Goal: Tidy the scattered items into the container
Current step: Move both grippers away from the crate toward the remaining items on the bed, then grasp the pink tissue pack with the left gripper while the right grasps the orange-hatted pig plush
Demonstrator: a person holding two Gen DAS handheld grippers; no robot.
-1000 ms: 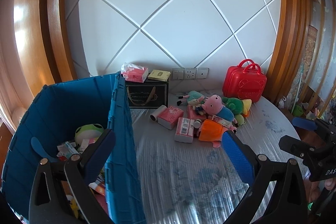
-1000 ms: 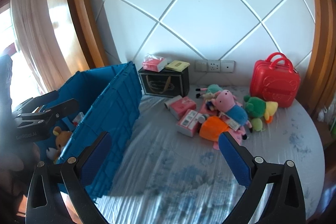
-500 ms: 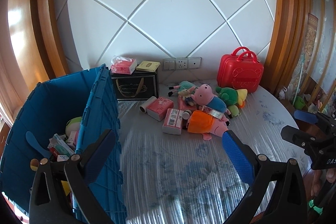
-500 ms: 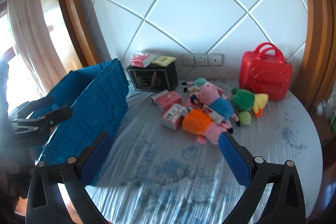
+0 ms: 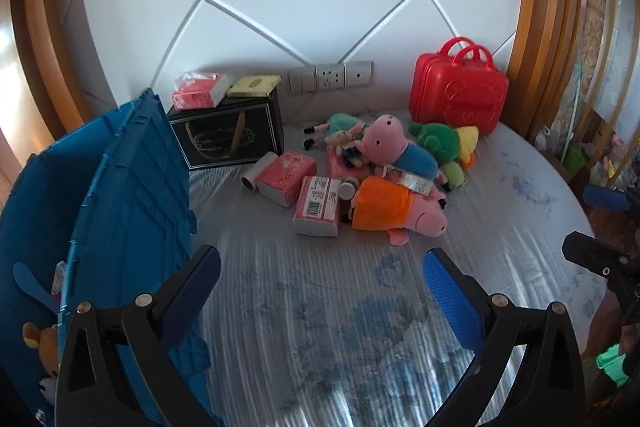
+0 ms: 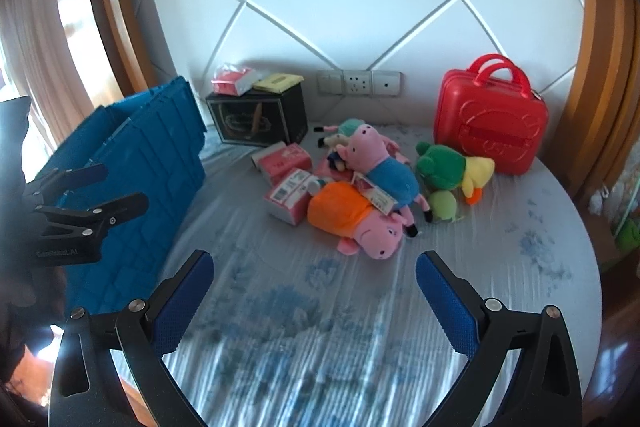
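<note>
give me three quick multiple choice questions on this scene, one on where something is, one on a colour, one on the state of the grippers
1. Where is the red suitcase?
A. in the blue crate
B. by the headboard wall, right of the toys
C. on the black box

2. What colour is the body of the nearest pig plush?
A. orange
B. green
C. blue

3. How are the two grippers?
A. both clamped on toys
B. one holds a box
C. both open, empty

Answers: 1 B, it stands against the wall beside the green plush. 2 A, orange shows above its pink head. 3 C, left gripper and right gripper spread wide.

Soft toys, shiny plastic, ribbed cloth

The pig toy (image 6: 356, 215) looks soft and fuzzy. The red case (image 6: 490, 131) is shiny hard plastic. The blue crate (image 5: 132, 195) is matt ridged plastic. The bed cover (image 6: 360, 327) is ribbed cloth.
</note>
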